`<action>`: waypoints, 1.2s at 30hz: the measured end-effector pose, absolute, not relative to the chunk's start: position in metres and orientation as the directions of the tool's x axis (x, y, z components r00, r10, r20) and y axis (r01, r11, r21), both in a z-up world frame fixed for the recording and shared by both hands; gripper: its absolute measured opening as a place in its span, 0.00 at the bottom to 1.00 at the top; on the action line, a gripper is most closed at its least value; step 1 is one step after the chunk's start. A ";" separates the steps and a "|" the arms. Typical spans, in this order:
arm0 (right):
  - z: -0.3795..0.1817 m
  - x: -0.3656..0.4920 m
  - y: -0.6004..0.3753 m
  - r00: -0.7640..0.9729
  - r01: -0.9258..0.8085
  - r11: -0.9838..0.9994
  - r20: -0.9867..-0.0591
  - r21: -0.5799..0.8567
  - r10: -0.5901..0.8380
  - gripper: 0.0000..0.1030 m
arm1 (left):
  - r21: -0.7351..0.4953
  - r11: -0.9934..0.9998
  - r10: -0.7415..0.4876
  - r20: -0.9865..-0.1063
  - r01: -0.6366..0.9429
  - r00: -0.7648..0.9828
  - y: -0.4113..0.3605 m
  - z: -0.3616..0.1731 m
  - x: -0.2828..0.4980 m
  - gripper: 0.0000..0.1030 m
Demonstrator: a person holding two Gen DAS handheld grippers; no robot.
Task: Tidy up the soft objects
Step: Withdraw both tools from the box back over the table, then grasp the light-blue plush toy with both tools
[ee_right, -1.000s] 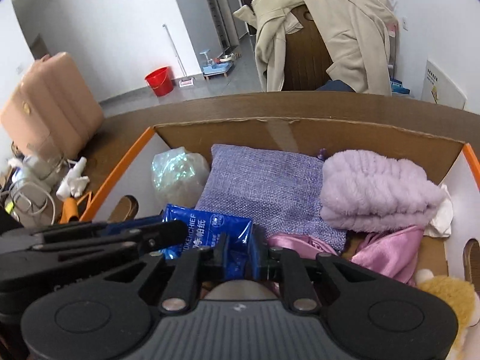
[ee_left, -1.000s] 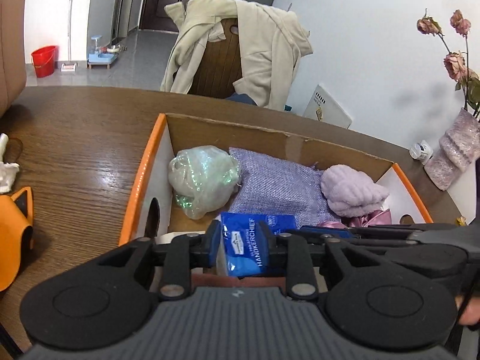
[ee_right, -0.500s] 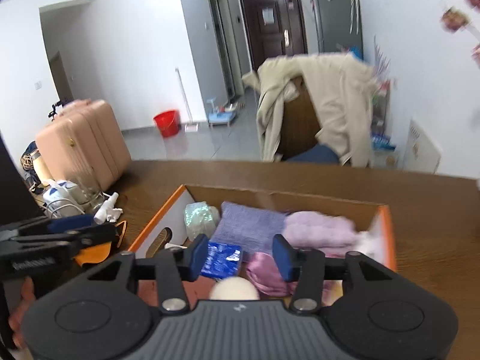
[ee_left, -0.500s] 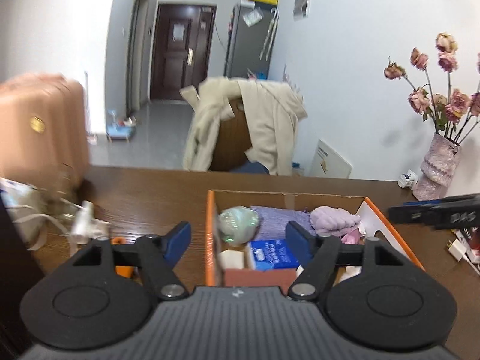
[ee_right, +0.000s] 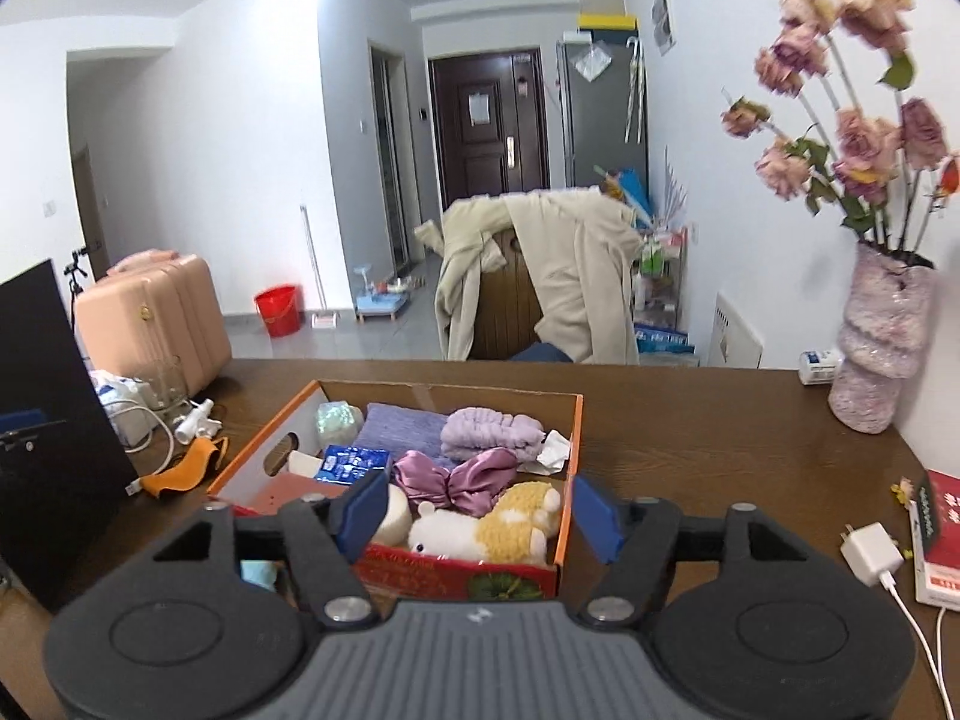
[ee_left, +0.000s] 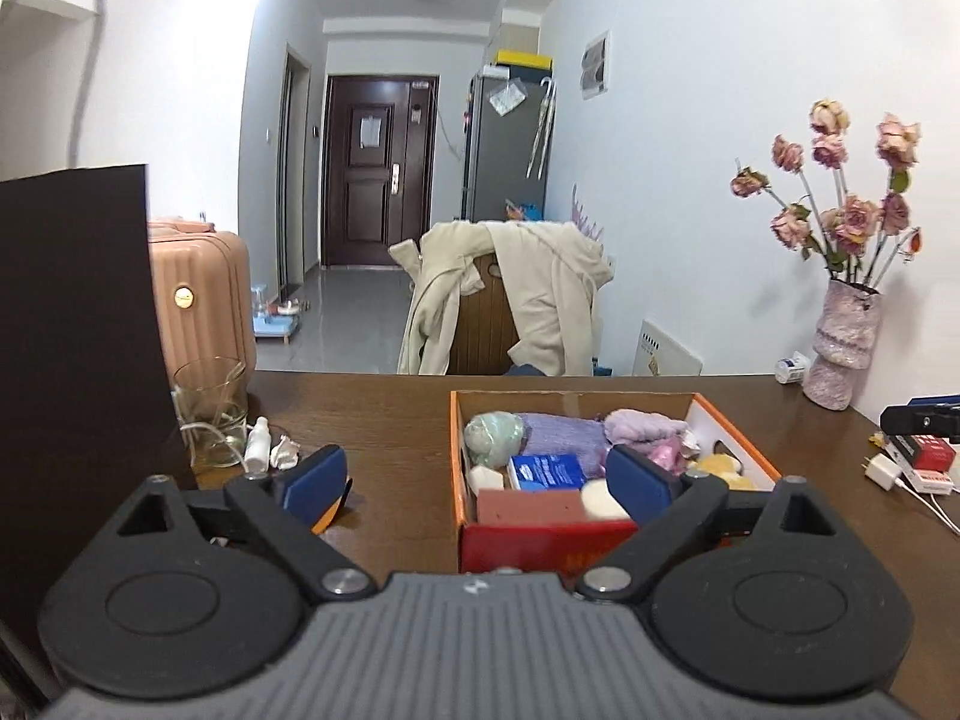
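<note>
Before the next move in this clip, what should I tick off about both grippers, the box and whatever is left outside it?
1. Left gripper empty, jaws wide apart: ok.
2. Right gripper empty, jaws wide apart: ok.
3. Blue tissue pack lying inside the cardboard box, next to the purple pouch: ok.
4. Box contents below the rim, plush toy and satin bow included: ok.
5. All soft items packed: not ok; an orange item lies on the table left of the box.
6. Path to that item free: cannot tell; a white cable and small bottle lie close by.
</note>
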State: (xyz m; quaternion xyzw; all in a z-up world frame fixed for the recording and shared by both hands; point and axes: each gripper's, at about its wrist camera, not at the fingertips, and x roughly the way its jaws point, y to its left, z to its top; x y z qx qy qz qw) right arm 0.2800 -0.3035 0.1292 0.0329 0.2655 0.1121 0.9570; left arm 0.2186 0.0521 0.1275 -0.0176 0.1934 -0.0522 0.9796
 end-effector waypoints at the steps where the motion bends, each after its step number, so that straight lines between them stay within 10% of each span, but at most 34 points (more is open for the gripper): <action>1: 0.127 0.266 -0.304 0.842 -0.198 0.972 -0.486 0.124 0.233 0.73 | -0.056 0.994 -0.104 -0.371 0.090 0.923 0.050 0.122 0.205 0.94; 13: 0.036 0.105 -0.268 0.859 -0.282 0.943 -0.392 0.178 0.330 0.83 | -0.149 0.987 -0.102 -0.342 0.053 0.934 0.062 0.045 0.070 1.00; 28: 0.005 0.142 -0.219 0.793 -0.359 0.910 -0.445 0.209 0.415 0.75 | -0.201 0.977 -0.151 -0.448 0.065 0.881 0.063 0.019 0.170 1.00; 36: -0.002 0.239 -0.192 0.737 -0.355 0.882 -0.487 0.311 0.468 0.59 | -0.271 0.956 -0.248 -0.547 0.111 0.799 0.067 -0.001 0.272 0.71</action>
